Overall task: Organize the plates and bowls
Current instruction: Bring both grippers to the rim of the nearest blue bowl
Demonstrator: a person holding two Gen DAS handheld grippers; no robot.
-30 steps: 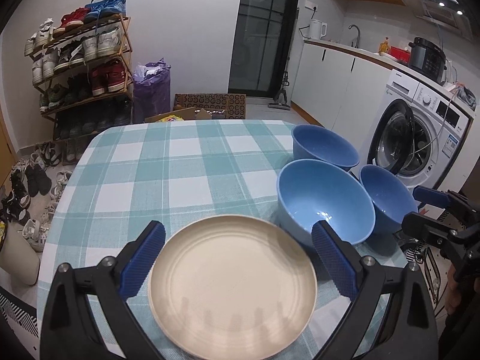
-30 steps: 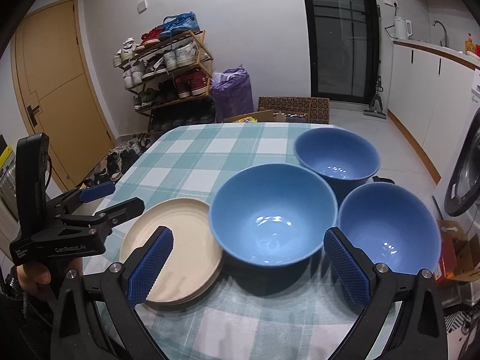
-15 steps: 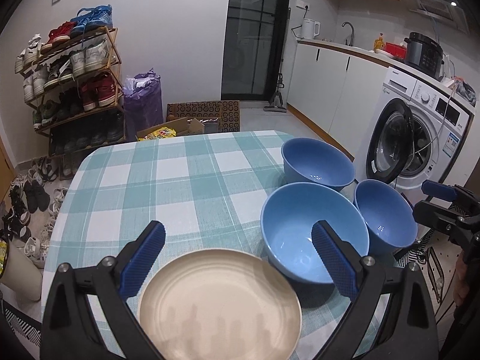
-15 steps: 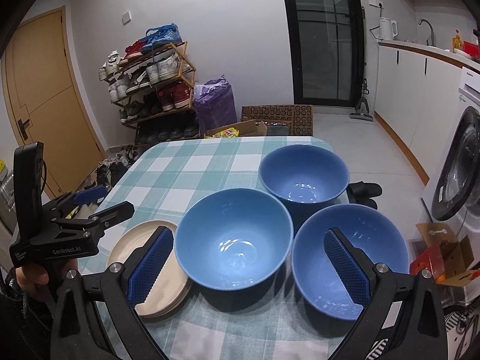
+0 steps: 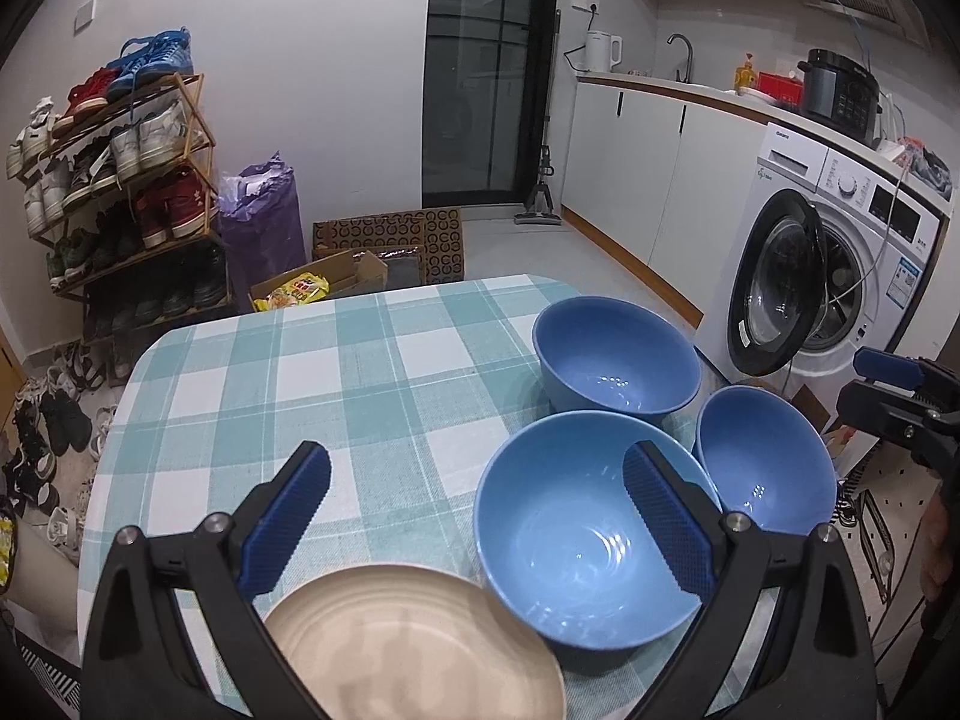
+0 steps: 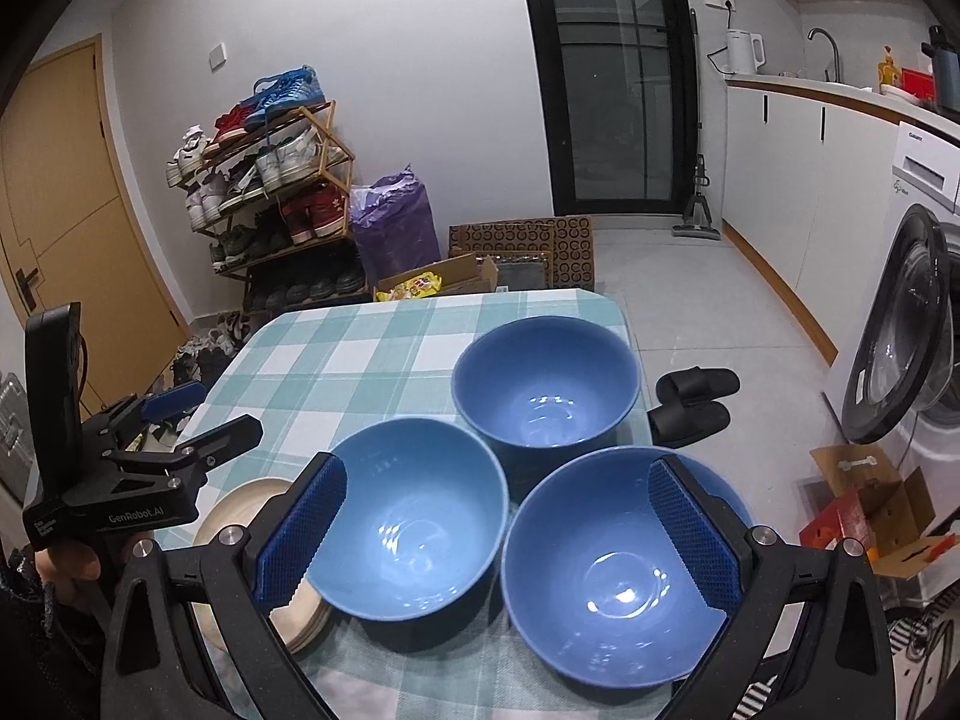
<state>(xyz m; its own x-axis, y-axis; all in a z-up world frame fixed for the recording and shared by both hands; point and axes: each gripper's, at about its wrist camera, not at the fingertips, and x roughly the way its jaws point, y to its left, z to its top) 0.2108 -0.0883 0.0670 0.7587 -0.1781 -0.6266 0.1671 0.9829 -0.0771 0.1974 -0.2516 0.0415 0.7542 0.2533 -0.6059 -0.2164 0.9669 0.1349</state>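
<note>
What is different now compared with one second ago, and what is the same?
Both grippers have drawn back and risen: the left gripper no longer frames the plates, which now sit low in its view, and the right gripper has shifted right, over the nearest bowl. Nothing was grasped or released. Both stay open; plates, the three bowls and the table have not moved.

Left wrist view: from above the near table edge, angled down across the checked tablecloth [image 5: 336,384] toward the far wall, close over the beige plate [image 5: 414,642]. Right wrist view: further right, likewise facing the far wall, close over the nearest blue bowl [image 6: 612,576]. Shared by both: three blue bowls, plate, shoe rack [image 5: 120,192], washing machine [image 5: 840,276]. Each gripper visible at the edge of the other's view.
</note>
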